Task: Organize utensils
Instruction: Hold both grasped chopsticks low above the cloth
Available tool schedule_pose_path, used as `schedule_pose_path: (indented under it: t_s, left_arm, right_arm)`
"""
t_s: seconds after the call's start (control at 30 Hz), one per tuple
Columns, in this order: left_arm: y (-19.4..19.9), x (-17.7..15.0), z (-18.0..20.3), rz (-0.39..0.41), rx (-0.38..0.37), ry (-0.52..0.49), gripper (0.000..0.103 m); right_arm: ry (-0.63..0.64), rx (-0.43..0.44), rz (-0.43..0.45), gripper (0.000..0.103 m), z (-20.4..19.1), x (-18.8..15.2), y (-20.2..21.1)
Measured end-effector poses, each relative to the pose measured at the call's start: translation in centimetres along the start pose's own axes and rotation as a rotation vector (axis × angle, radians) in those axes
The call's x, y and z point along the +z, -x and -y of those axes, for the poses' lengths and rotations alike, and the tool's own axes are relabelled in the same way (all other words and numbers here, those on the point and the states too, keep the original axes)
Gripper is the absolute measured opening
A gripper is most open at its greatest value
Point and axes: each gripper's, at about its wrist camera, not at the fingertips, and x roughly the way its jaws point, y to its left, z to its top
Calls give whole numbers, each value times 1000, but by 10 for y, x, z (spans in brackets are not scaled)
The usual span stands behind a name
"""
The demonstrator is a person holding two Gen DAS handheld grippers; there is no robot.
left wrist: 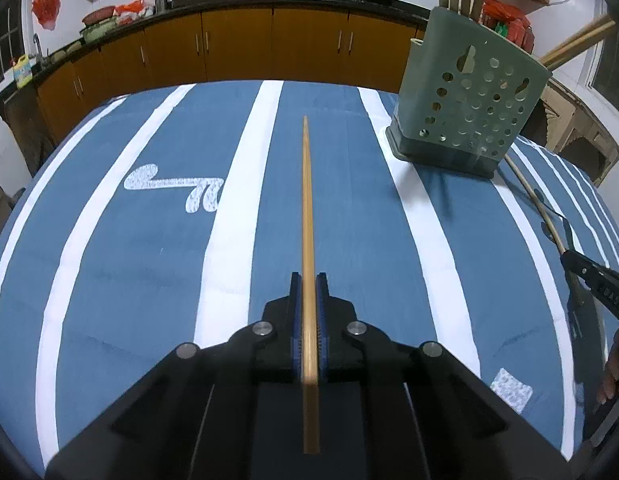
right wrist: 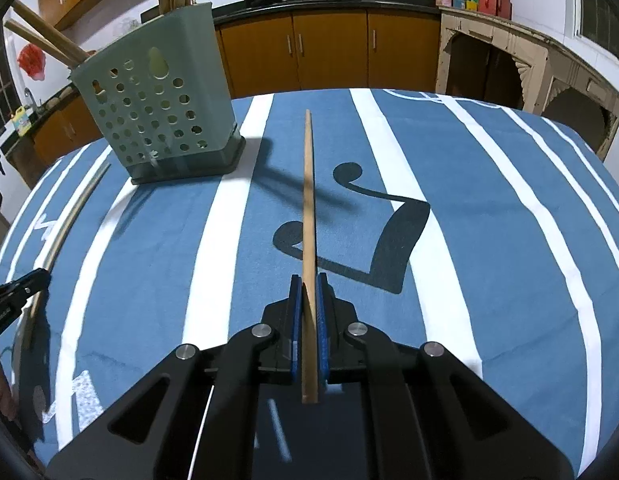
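left gripper (left wrist: 308, 280) | fingers clamp chopstick (left wrist: 307, 200) | holder (left wrist: 465, 96) right

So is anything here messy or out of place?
Nothing spilled or broken. Each gripper, left and right, clamps one chopstick. The green holder stands upright with chopsticks already in it. None are left loose on the striped cloth.

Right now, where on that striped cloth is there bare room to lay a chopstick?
Bare cloth lies left of the green perforated plastic holder, around the white squiggle print. It is tighter right of the holder, near the dark print.
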Motion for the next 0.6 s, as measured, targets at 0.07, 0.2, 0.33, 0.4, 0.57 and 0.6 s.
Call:
schedule_pose_path:
  t_s: [0.07,0.2,0.33,0.4,0.57,0.6]
  left_arm:
    - [2,-1,-1,1,0,1,8]
    - [5,-1,-4,5,5,3,8]
    - [7,0,-5,10,7,10,8]
    - [6,0,-5,9,7,13,8]
    - [6,2,-5,7,7,10,8]
    - [6,2,-5,7,7,10,8]
  right_arm:
    - [0,2,18,8,-1,0,6]
    - [-2,0,35,8,-1,0,13]
    - [2,-5,35,8,-2,0,13]
    - [7,-7,33,8,-4,0,12]
    - [6,-7,32,8,-4,-1,12]
    - [5,-7,31,8,-4,-1,11]
